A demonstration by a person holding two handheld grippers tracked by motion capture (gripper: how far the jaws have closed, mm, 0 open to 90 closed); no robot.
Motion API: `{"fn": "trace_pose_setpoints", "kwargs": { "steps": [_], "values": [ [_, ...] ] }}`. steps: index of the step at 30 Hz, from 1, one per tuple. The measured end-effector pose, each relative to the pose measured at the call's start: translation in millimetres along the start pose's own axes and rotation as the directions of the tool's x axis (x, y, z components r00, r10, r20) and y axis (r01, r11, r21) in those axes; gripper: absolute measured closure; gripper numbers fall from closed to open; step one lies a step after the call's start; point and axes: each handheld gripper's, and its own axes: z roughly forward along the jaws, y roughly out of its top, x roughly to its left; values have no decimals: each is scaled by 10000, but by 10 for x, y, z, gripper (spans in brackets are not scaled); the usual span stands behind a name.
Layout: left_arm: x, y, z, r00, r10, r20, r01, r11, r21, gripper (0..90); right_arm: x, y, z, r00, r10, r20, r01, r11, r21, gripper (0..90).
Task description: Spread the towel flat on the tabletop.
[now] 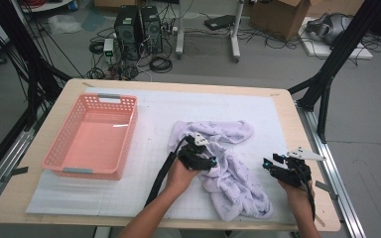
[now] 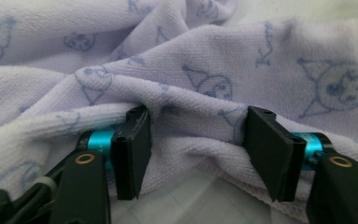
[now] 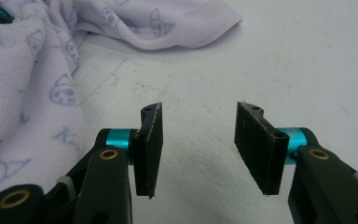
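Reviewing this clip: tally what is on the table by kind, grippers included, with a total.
Lilac printed towel: 1
Pink plastic basket: 1
White mat covering the tabletop: 1
Hand-held grippers: 2, the left gripper with its jaws open around a towel fold, the right gripper open over bare mat
Total: 5
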Motion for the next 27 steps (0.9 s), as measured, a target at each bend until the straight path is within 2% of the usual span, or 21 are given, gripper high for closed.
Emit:
{"fn": "trace_pose_setpoints", "kwargs": {
  "steps": [1, 2, 4, 6, 8, 9, 10, 12, 15, 16, 19, 20, 23, 27],
  "values": [
    [3, -7, -14, 9997, 219, -53, -219, 9998, 37, 549, 3, 2, 16, 10000, -23, -27, 23, 10000, 45, 514],
    [12, -17, -37, 9994, 353, -16, -353, 9994, 12, 659, 7, 2, 36, 10000, -52, -63, 52, 10000, 65, 514],
    [42, -49, -97, 9997, 247, 69, -246, 9996, -112, 786, 20, -2, 68, 9998, -166, -86, 167, 9998, 128, 515],
    [80, -93, -169, 9999, 134, 6, -133, 9993, -337, 797, 37, -12, 97, 9997, -189, -148, 193, 9995, 254, 515],
    [142, -147, -255, 9997, -218, -66, 214, 9980, -591, 798, 40, -21, 112, 9997, -196, -135, 200, 9993, 303, 515],
    [142, -147, -255, 9997, -218, -66, 214, 9980, -591, 800, 39, -25, 111, 9997, -213, -122, 217, 9993, 314, 515],
    [224, -204, -336, 9987, -493, -125, 485, 9972, -564, 802, 43, -28, 111, 9997, -200, -115, 204, 9993, 318, 516],
    [291, -268, -434, 9969, -763, -208, 748, 9951, -648, 806, 64, -29, 121, 9997, -205, -148, 210, 9993, 318, 520],
    [349, -329, -522, 9959, -856, -299, 835, 9943, -660, 810, 121, -6, 161, 9991, -318, -290, 328, 9989, 331, 529],
    [410, -397, -585, 9944, -988, -371, 964, 9934, -627, 810, 140, 5, 181, 9988, -312, -373, 325, 9989, 351, 538],
    [475, -501, -641, 9922, -1188, -379, 1162, 9912, -641, 809, 192, 36, 251, 9973, -564, -463, 589, 9967, 554, 564],
    [478, -530, -661, 9925, -1142, -441, 1109, 9913, -706, 810, 212, 50, 275, 9967, -671, -457, 699, 9956, 622, 575],
    [483, -569, -700, 9930, -957, -694, 911, 9936, -664, 814, 255, 117, 333, 9955, -752, -581, 791, 9946, 678, 644],
    [543, -580, -690, 9867, -1250, -1041, 1180, 9904, -714, 816, 305, 267, 498, 9914, -886, -958, 978, 9905, 963, 686]
  ]
}}
